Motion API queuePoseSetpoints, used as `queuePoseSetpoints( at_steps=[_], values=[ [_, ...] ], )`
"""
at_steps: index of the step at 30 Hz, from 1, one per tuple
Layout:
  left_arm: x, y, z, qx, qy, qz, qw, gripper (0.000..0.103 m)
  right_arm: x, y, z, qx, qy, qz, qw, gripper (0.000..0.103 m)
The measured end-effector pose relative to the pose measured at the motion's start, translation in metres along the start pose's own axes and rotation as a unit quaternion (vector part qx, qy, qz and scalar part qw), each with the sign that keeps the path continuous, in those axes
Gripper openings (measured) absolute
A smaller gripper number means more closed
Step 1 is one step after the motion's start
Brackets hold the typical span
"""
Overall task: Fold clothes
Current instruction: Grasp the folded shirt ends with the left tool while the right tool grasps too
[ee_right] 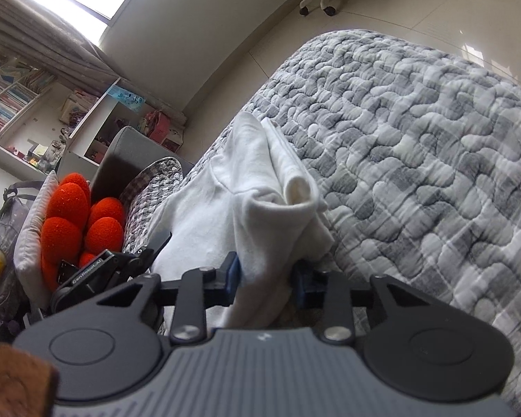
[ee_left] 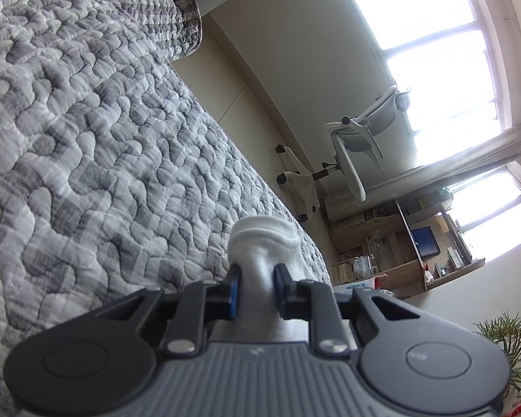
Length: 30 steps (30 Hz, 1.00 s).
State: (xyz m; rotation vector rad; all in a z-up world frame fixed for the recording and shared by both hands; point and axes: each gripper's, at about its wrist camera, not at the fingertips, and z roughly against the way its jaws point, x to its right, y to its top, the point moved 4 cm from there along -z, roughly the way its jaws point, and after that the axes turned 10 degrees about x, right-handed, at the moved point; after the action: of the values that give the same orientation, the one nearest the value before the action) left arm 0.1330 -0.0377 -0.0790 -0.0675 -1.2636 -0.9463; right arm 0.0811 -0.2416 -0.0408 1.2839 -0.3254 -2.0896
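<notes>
White, soft cotton garment (ee_right: 260, 187), bunched and creased, lies near the edge of a grey-and-white quilted bedspread (ee_right: 434, 139) and is pinched at two places. In the right wrist view the right gripper (ee_right: 265, 279) has its blue pads pressed into a thick fold, and the cloth rises from the jaws toward twelve o'clock, leaning slightly to eleven. In the left wrist view the left gripper (ee_left: 257, 286) is clamped on a narrower white bunch (ee_left: 264, 243), which also runs straight ahead toward twelve o'clock. The left gripper's dark body (ee_right: 97, 271) shows at nine o'clock of the right one, close beside it. So the garment's length seems to run forward from both grips, not across between them. Lifting and drawing the hands apart would likely spread it for folding.
</notes>
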Motion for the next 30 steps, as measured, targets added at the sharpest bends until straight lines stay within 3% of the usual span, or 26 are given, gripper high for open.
queuePoseSetpoints(
  at_steps=[7, 11, 14, 18, 21, 25, 30],
  values=[
    [0.02, 0.007, 0.018, -0.014, -0.01, -0.039, 0.9991, 0.015, 0.007, 0.012, 0.004, 0.009, 0.012, -0.01, 1.0, 0.031],
    [0.018, 0.011, 0.028, -0.019, -0.001, -0.08, 0.9966, 0.015, 0.007, 0.006, 0.005, -0.039, 0.015, -0.013, 0.999, 0.032],
    [0.007, 0.012, 0.026, -0.032, 0.012, -0.083, 0.9959, 0.02, 0.008, 0.004, 0.005, -0.056, 0.012, -0.006, 0.998, 0.037],
    [0.002, 0.012, 0.024, -0.045, 0.004, -0.079, 0.9958, 0.041, 0.01, 0.009, 0.007, -0.055, 0.013, 0.0, 0.998, 0.048],
    [0.001, 0.007, 0.022, -0.053, 0.001, -0.078, 0.9955, 0.047, 0.014, 0.013, 0.01, -0.054, 0.011, 0.009, 0.998, 0.054],
    [0.001, 0.001, 0.021, -0.066, 0.01, -0.08, 0.9946, 0.048, 0.016, 0.024, 0.013, -0.03, 0.008, 0.043, 0.999, 0.06],
    [-0.004, -0.004, 0.025, -0.093, 0.018, -0.068, 0.9932, 0.048, 0.015, 0.037, -0.001, -0.026, 0.042, 0.09, 0.995, 0.067]
  ],
)
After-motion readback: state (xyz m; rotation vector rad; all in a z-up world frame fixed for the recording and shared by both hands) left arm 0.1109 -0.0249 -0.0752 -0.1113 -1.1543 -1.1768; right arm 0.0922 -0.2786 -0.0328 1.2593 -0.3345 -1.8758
